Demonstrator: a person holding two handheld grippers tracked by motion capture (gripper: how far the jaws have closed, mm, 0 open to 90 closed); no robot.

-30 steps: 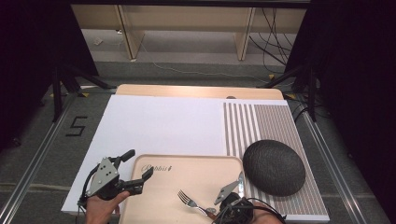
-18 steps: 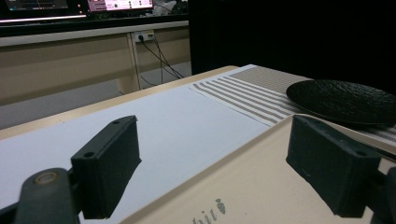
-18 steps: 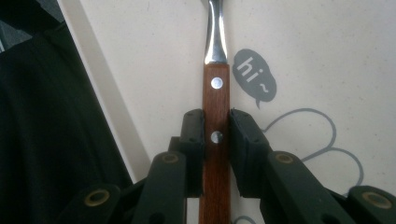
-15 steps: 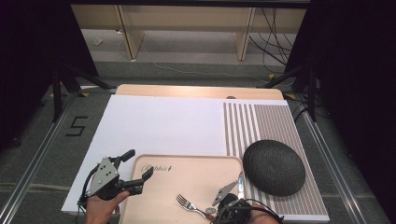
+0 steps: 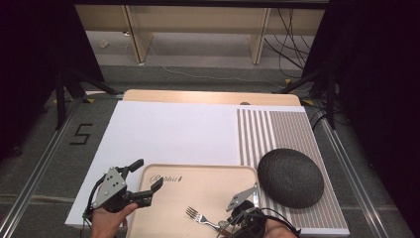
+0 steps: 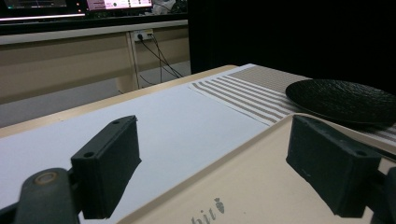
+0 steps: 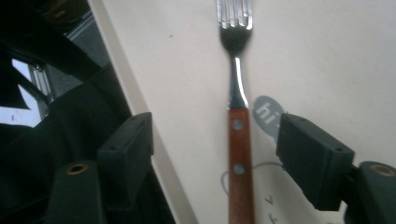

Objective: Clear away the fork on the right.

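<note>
Down at the near edge of the worktop (image 5: 163,129), a fork (image 5: 200,218) with a wooden handle lies flat on a beige tray (image 5: 198,186), its tines pointing away toward the tray's middle. In the right gripper view the fork (image 7: 238,140) runs straight up between the two black fingers (image 7: 313,158), with a clear gap on either side of the riveted handle; neither pad touches it. The right gripper (image 5: 242,218) has just been opening its fingers, and the fork rests loose between them on the tray (image 7: 327,56), close to the tray's near rim.

The left gripper (image 5: 141,181), held in a hand (image 5: 106,220) at the tray's left end, has its fingers spread wide with nothing between them. One finger hangs over the white sheet (image 5: 168,134) beside the tray, the other over the tray's corner near the printed lettering. In the left gripper view the fingers (image 6: 112,163) frame the tray's rim (image 6: 261,135), which runs slantwise between them.

To the right of the tray, a black textured plate (image 5: 290,177) sits on a striped placemat (image 5: 277,131), just beside the tray's right edge. From the left gripper view the plate (image 6: 343,100) shows low and shallow on the mat (image 6: 238,91).
</note>
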